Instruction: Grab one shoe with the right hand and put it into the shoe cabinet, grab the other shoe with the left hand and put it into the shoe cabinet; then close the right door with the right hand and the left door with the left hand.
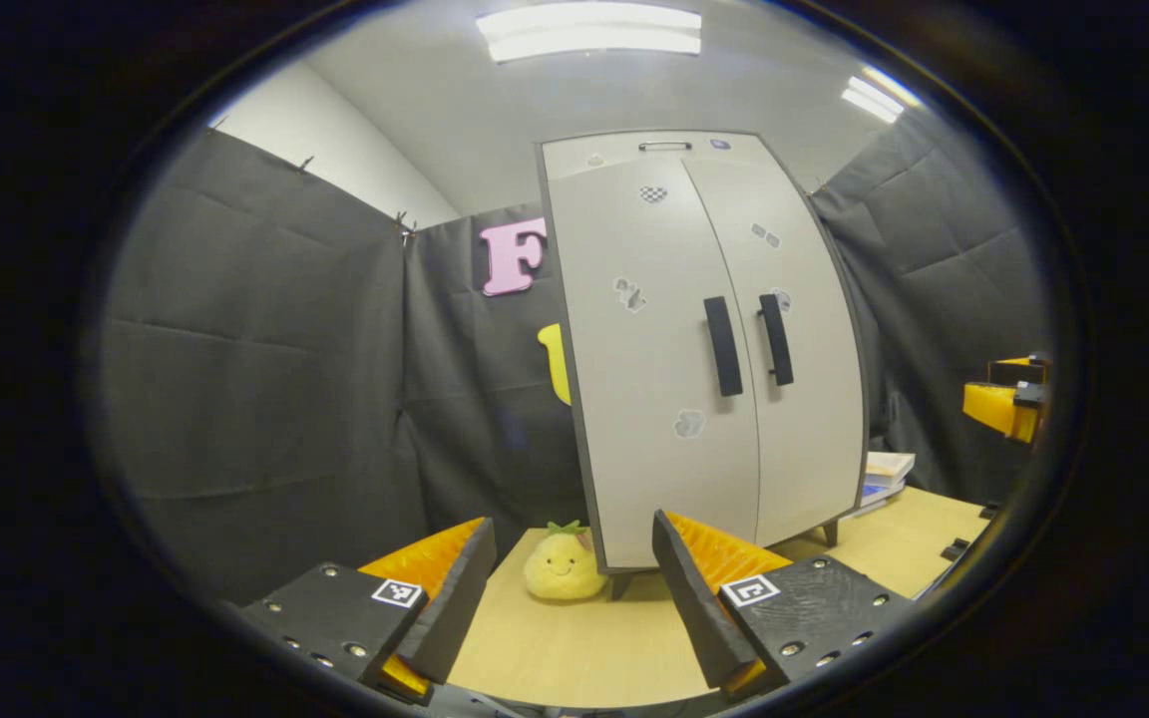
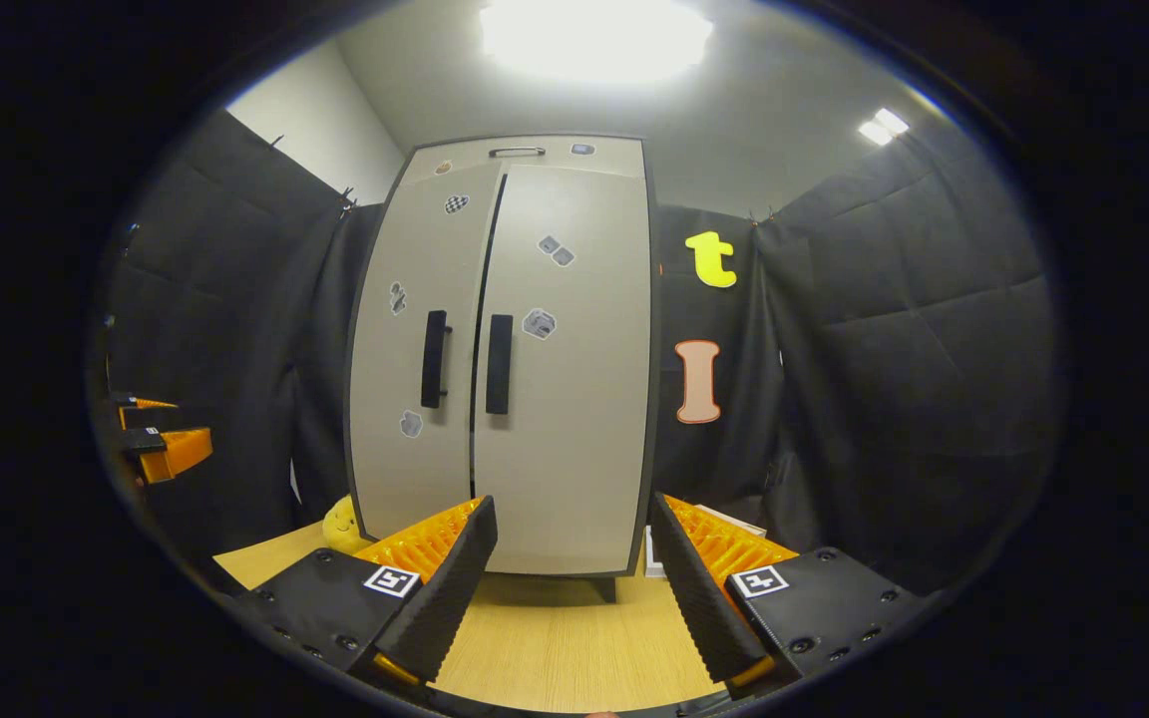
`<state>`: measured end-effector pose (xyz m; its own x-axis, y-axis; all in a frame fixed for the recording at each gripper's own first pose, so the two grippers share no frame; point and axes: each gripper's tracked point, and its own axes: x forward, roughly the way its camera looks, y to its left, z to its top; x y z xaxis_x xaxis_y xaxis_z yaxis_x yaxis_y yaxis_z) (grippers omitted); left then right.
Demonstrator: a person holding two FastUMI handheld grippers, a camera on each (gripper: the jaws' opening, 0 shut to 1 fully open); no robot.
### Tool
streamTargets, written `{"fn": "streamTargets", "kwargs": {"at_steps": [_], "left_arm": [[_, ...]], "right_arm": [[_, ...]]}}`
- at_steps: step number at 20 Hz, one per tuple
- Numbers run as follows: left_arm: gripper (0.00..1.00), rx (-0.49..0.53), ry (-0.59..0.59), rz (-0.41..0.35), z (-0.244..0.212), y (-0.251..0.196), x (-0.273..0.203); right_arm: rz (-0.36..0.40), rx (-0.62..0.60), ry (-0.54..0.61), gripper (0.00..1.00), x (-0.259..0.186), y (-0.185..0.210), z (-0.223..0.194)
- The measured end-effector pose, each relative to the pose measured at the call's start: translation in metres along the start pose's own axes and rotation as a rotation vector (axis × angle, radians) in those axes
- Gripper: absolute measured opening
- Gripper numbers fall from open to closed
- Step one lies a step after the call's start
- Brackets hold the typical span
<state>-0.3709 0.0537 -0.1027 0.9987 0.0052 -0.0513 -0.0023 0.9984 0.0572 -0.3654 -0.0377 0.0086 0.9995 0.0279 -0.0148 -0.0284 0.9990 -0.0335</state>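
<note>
Two doors of shoe cabinet [image 2: 505, 359] stood nearly shut, narrow dark seam between; shoes presumably inside. Cabinet upright on wooden table [image 2: 555, 648], long axis vertical, front facing grippers. Left door [image 1: 649, 359] and right door [image 2: 565, 369]: rigid flat panels, judged light on hinges; best contact at vertical bar handles [image 2: 465, 361] near centre seam. Left gripper [image 1: 574, 588] spread wide, empty, cabinet at 12 o'clock. Right gripper [image 2: 574, 578] likewise wide, empty. Plush toy [image 1: 563, 565] lay at cabinet's foot.
</note>
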Motion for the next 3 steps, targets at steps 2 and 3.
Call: {"fn": "streamTargets", "kwargs": {"at_steps": [2,3], "left_arm": [[0.91,0.001,0.003,-0.005,0.0000,-0.0002,-0.0012],[0.91,0.003,0.001,-0.006,0.0002,0.0001,-0.0012]], "right_arm": [[-0.005,0.000,-0.002,0.98,0.0023,-0.0017,0.0002],[-0.007,0.002,-0.002,0.98,0.0025,-0.0026,0.0005]]}}
